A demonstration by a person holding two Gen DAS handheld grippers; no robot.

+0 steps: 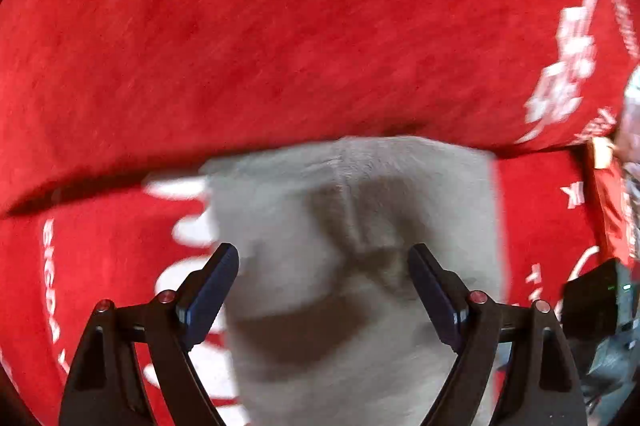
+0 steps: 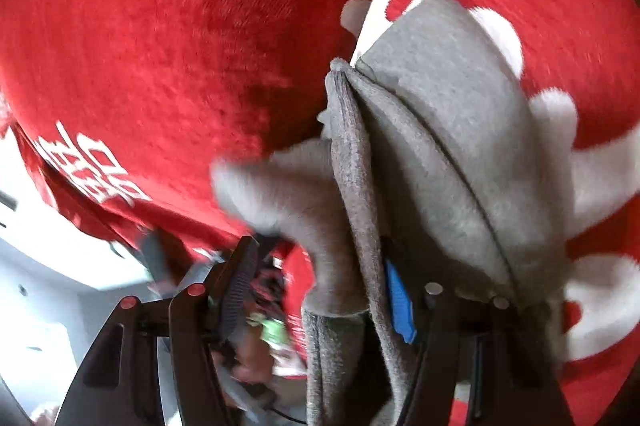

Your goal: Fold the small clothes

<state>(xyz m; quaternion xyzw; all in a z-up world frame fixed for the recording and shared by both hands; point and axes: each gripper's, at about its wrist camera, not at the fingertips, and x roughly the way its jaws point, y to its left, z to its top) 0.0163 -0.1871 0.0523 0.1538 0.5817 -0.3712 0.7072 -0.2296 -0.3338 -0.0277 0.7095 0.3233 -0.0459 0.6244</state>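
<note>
A small grey garment (image 1: 352,258) lies on a red cloth with white lettering (image 1: 280,38). My left gripper (image 1: 324,258) is open, its two dark fingers spread just above the garment, one on each side of a crease. In the right wrist view the same grey garment (image 2: 432,146) hangs bunched and folded between and over my right gripper (image 2: 320,258). Its jaws stand wide apart; the left finger (image 2: 240,278) is bare and the fabric drapes over the right finger with the blue pad (image 2: 398,302). The view is blurred.
The red cloth (image 2: 180,46) covers the whole work surface. A dark device with a green light (image 1: 596,294) sits at the right edge. A pale floor and clutter (image 2: 60,266) show beyond the cloth's edge at lower left.
</note>
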